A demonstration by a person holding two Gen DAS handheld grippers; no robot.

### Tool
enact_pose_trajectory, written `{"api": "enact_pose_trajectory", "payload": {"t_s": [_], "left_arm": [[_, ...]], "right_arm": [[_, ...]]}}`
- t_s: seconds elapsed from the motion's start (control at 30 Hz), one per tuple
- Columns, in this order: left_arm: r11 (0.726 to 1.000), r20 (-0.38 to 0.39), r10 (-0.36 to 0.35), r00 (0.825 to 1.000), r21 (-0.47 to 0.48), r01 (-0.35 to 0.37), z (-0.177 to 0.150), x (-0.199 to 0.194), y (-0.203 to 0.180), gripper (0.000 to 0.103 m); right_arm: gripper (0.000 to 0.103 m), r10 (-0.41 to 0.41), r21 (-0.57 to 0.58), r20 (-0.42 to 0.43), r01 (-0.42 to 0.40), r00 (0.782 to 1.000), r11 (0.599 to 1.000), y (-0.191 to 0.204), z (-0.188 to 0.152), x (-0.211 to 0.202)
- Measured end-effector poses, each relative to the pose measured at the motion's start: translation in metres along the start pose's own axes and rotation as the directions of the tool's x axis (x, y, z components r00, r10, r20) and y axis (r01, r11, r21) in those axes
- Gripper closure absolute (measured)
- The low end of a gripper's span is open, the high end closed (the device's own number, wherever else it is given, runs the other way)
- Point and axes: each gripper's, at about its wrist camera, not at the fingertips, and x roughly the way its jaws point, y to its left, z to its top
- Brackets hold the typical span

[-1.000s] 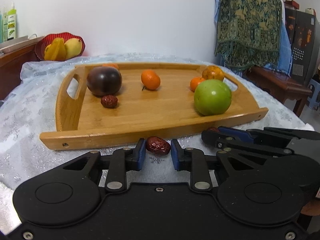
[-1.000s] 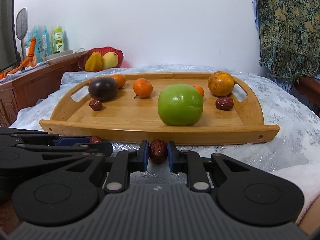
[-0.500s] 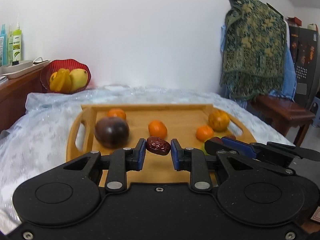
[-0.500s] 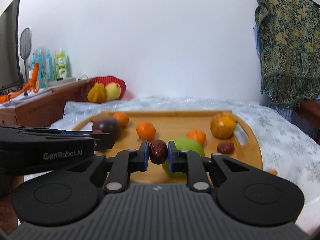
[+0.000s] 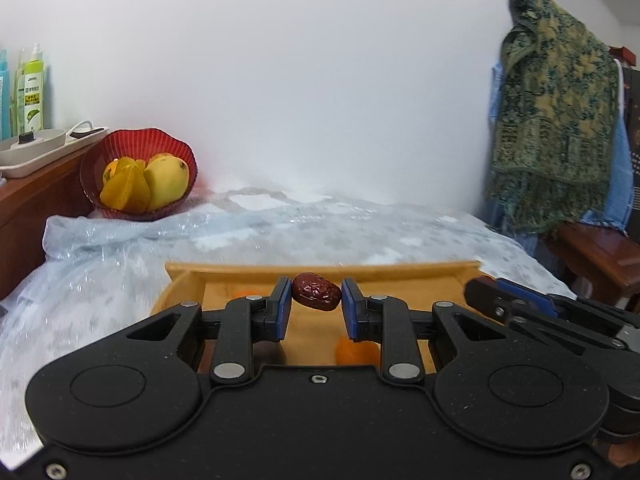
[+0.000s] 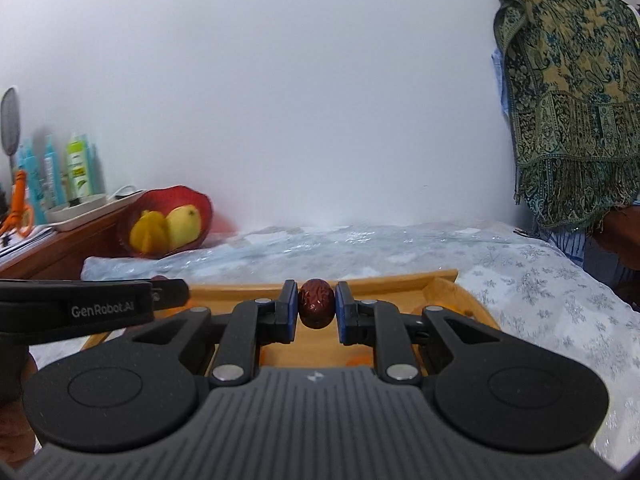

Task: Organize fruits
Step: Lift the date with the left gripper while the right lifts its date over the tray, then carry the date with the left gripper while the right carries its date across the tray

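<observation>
A shallow rectangular bamboo tray (image 5: 400, 271) lies low in the frame on the silvery-blue tablecloth (image 5: 300, 232), with an orange citrus fruit (image 5: 354, 354) showing through the fingers. At left, a red ruffled plastic bowl (image 5: 176, 152) holds a yellow mango (image 5: 166, 182) and starfruit (image 5: 124, 190). The left gripper (image 5: 316, 300) is narrowed onto a wrinkled dark-red jujube (image 5: 316, 297), held lengthwise above the tray. The right gripper (image 6: 316, 306) clamps a second dark-red jujube (image 6: 316, 308) upright between blue pads.
</observation>
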Motion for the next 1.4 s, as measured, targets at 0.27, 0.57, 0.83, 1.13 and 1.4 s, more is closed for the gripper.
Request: {"api": "enact_pose_trajectory", "payload": {"t_s": [0.27,0.57,0.83,1.13,1.4], "left_arm": [[0.999,-0.038,0.034,0.999,0.007,-0.033,0.01,0.042,0.006,0.078],[0.998,-0.103,0.054,0.993,-0.01,-0.055,0.015,0.076,0.015,0.078],[0.998,-0.15,0.066,0.987,-0.009,-0.068,0.016,0.09,0.02,0.078],[0.998,-0.187,0.055,0.981,0.005,-0.055,0.016,0.097,0.02,0.078],[0.999,-0.216,0.042,0.975,0.021,-0.039,0.017,0.101,0.016,0.078]], "right_arm": [[0.08,-0.016,0.01,-0.038,0.016,0.999,1.0,-0.003,0.007,0.036],[0.08,-0.019,-0.005,-0.056,0.019,0.998,1.0,-0.001,0.018,0.063],[0.08,-0.005,0.013,-0.144,0.007,0.99,1.0,-0.01,0.023,0.081],[0.08,0.026,0.047,-0.287,-0.013,0.958,0.999,-0.014,0.025,0.104],[0.08,0.019,0.028,-0.35,-0.01,0.937,1.0,-0.015,0.025,0.114]]}}
